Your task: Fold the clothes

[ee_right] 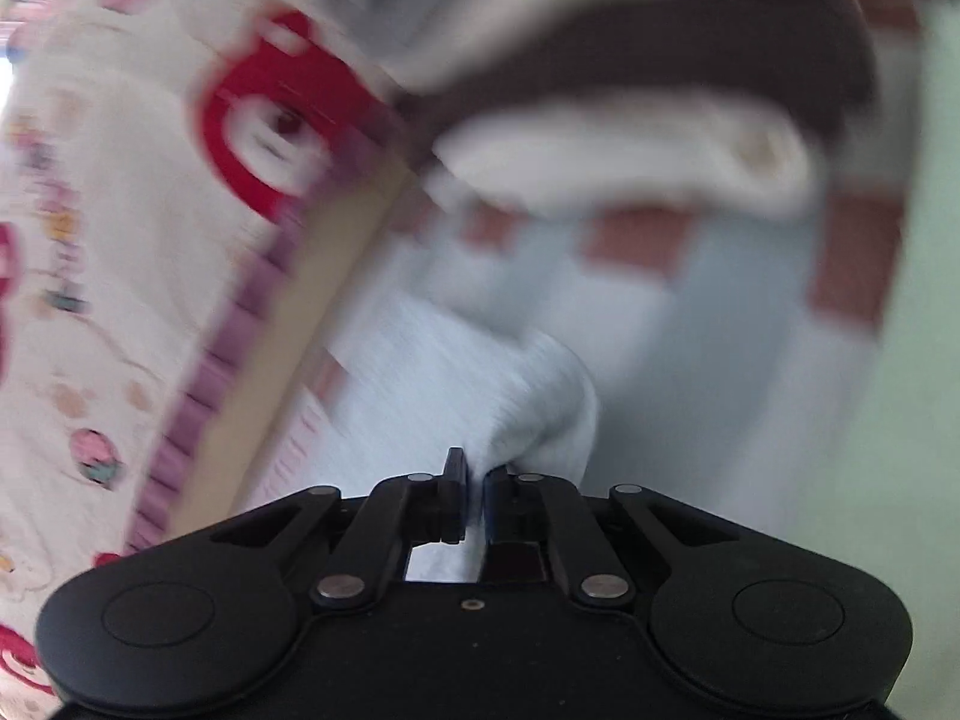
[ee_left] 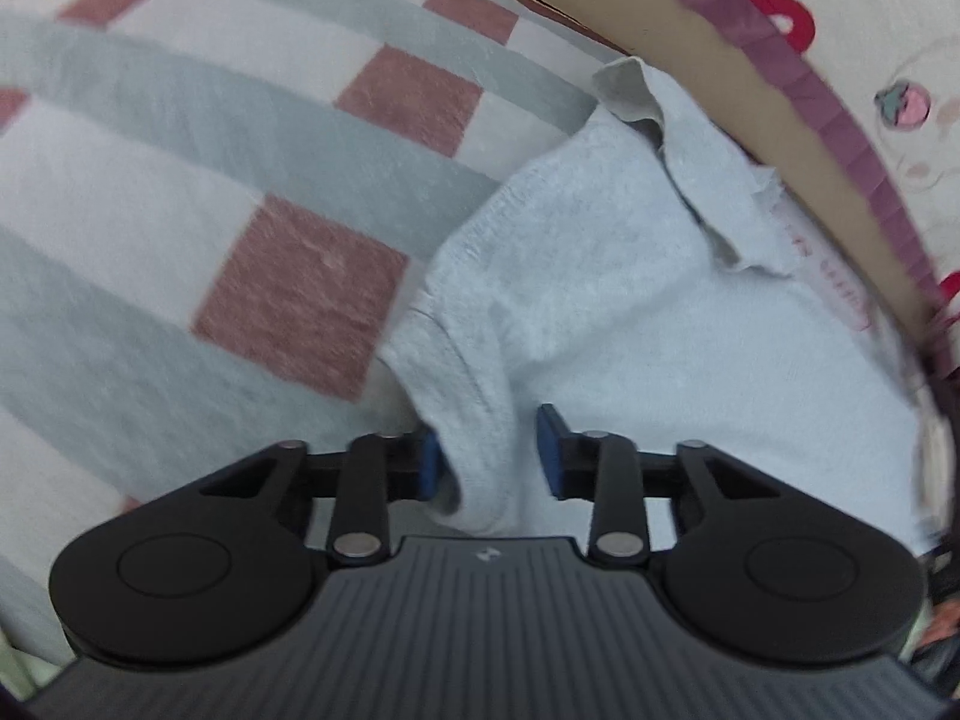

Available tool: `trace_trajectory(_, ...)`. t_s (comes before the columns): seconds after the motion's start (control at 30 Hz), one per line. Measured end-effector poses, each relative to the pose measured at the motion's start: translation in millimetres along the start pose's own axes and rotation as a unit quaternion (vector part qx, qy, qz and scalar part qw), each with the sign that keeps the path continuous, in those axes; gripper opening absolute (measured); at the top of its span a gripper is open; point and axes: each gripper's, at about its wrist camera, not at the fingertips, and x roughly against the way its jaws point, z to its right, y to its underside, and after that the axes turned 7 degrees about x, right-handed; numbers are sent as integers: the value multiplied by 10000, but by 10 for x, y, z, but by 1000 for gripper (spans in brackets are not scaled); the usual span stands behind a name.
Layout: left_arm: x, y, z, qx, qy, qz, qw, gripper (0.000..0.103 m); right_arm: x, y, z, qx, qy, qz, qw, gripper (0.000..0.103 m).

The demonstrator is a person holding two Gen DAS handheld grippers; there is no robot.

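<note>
left gripper (ee_left: 489, 450): jaws apart astride soft grey knit garment (ee_left: 630, 300); right gripper (ee_right: 474, 495): pinching its fold; checked blanket (ee_left: 240, 180) beneath

Checked blanket (ee_left: 252, 138) (grey, white, pink squares) carries a pale blue garment (ee_left: 630, 300)

A checked blanket (ee_left: 252, 192) meets a cartoon-printed, purple-edged sheet (ee_left: 888, 18).

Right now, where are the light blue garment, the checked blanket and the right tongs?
Light blue garment (ee_left: 630, 312): left wrist view, middle of the body panel.
Checked blanket (ee_left: 300, 294): left wrist view, a dusty red square.
Right tongs (ee_right: 474, 498): right wrist view, between the tips, pinching garment fabric.
</note>
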Motion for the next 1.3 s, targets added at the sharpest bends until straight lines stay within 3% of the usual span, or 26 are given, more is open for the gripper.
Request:
trace_trajectory(0.03,5,6,9,-79,-89,40,9999,26,89,-14,-85,348,-69,156,9992,6)
trace_trajectory(0.1,16,2,-5,-127,-160,72,9998,26,185,15,-188,1118,233,137,9934,4)
trace_trajectory(0.2,18,-11,-32,-70,-145,36,9999,28,108,162,-142,1932,1104,-243,9746,4)
trace_trajectory(0.3,34,0,-51,22,-98,-16,9999,33,40,306,-52,1835,1449,-469,9711,7)
trace_trajectory(0.4,68,45,-122,361,74,-79,9993,43,45,270,-18,1816,1458,-406,9717,8)
trace_trajectory(0.5,63,59,-197,708,254,-133,9971,45,-24,234,21,1691,1396,-402,9748,9)
trace_trajectory(0.6,44,73,-180,756,367,-212,9962,51,14,265,95,1481,1360,-369,9789,18)
trace_trajectory(0.63,30,78,-128,623,314,-185,9974,52,13,267,124,1399,1280,-340,9813,30)
trace_trajectory(0.7,-13,91,53,140,49,-45,9999,55,10,271,181,1233,1119,-281,9856,41)
trace_trajectory(0.73,-46,101,180,-202,-148,51,9997,61,9,272,210,1150,1039,-252,9876,53)
trace_trajectory(0.77,-94,125,318,-620,-376,159,9972,65,5,278,229,1100,965,-222,9890,62)
trace_trajectory(0.83,-209,202,547,-1402,-816,346,9862,70,-30,308,202,1245,882,-159,9882,64)
trace_trajectory(0.87,-254,247,635,-1726,-996,450,9789,69,-68,316,171,1438,912,-149,9853,62)
trace_trajectory(0.9,-260,267,680,-1915,-993,526,9751,47,-111,312,140,1642,915,-195,9820,52)
trace_trajectory(0.93,-231,250,686,-1961,-838,539,9755,6,-158,285,118,1761,886,-326,9798,8)
trace_trajectory(1.13,375,30,403,-1041,159,797,9912,7,167,-57,-200,2172,456,-155,9749,6)
trace_trajectory(1.2,605,62,407,-1078,188,825,9906,7,302,-134,-237,2291,490,-220,9719,6)
trace_trajectory(1.3,772,128,347,-973,374,523,9932,6,469,-203,-205,2390,688,-362,9679,6)
